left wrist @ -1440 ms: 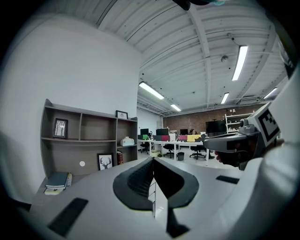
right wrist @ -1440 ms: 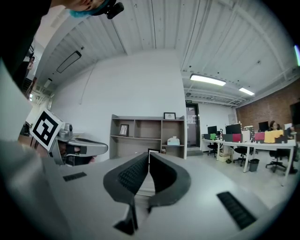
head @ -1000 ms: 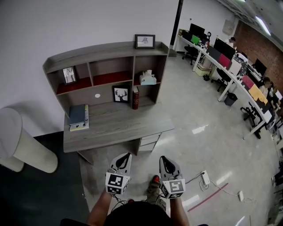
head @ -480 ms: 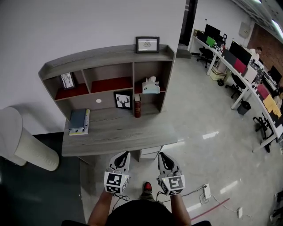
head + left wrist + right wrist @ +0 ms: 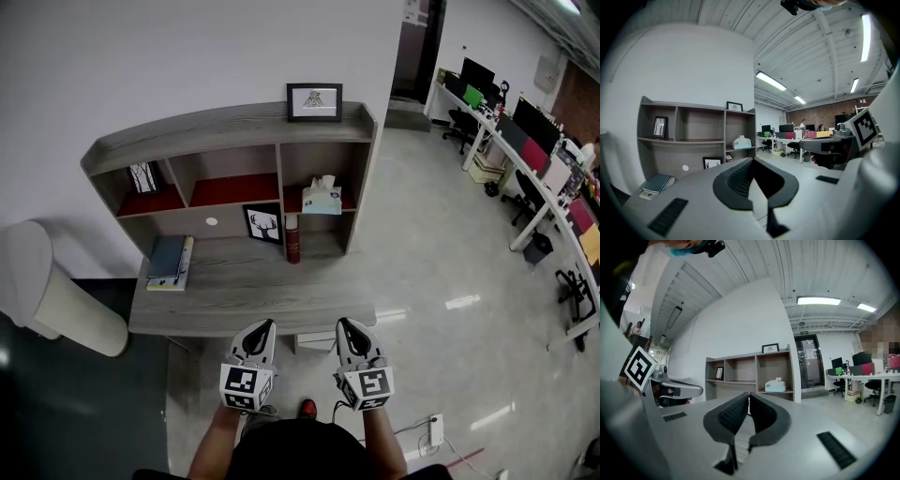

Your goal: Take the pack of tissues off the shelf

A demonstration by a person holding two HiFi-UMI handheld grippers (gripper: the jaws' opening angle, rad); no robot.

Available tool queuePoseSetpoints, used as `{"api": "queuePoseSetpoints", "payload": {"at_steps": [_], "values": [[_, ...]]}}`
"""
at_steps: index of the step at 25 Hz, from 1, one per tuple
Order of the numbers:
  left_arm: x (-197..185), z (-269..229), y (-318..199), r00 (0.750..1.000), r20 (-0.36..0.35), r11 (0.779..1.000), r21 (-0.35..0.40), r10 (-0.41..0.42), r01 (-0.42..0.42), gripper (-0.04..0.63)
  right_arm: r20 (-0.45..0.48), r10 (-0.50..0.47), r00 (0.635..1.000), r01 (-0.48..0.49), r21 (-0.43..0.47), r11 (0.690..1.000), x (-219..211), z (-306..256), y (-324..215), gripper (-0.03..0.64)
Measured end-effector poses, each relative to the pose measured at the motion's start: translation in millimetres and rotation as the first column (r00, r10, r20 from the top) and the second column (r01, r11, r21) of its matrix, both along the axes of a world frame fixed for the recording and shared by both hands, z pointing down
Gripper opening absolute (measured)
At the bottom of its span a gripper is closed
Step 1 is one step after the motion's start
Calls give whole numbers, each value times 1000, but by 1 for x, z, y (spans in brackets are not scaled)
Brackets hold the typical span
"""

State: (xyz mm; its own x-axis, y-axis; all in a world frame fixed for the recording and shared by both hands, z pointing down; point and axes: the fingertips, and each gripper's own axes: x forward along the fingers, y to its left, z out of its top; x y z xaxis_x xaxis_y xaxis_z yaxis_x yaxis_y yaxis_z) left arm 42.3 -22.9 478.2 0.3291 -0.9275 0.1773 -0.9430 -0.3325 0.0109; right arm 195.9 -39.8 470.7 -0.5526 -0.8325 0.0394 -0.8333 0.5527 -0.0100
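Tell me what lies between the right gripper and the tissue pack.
Head view: only bare desk top lies between the right gripper and the tissue pack; a red book stands just left of that line.

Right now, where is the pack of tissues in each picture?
Head view: pack of tissues in the right-hand compartment of the shelf, above centre.
Left gripper view: pack of tissues just left of centre.
Right gripper view: pack of tissues just right of centre.
Shared landmark: framed picture on the shelf top, above it.
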Motion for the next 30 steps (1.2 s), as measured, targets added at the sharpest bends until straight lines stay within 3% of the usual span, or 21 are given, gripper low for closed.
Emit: {"api": "queuePoseSetpoints", "payload": {"at_steps": [13,22,30], "values": [[-6,2,-79,1000,11,1000,-7,-4,4,8,4,-4,1000,4,-22,1000,-3,12,-80,32],[-24,7,-183,996,22,996,-9,89,-89,8,-27,78,997,-78,-24,997,-19,10,-171,32],[-35,4,-247,989,-16,989,-11,149,-149,8,-55,135,989,-137,-26,990,-33,4,-239,32]]}}
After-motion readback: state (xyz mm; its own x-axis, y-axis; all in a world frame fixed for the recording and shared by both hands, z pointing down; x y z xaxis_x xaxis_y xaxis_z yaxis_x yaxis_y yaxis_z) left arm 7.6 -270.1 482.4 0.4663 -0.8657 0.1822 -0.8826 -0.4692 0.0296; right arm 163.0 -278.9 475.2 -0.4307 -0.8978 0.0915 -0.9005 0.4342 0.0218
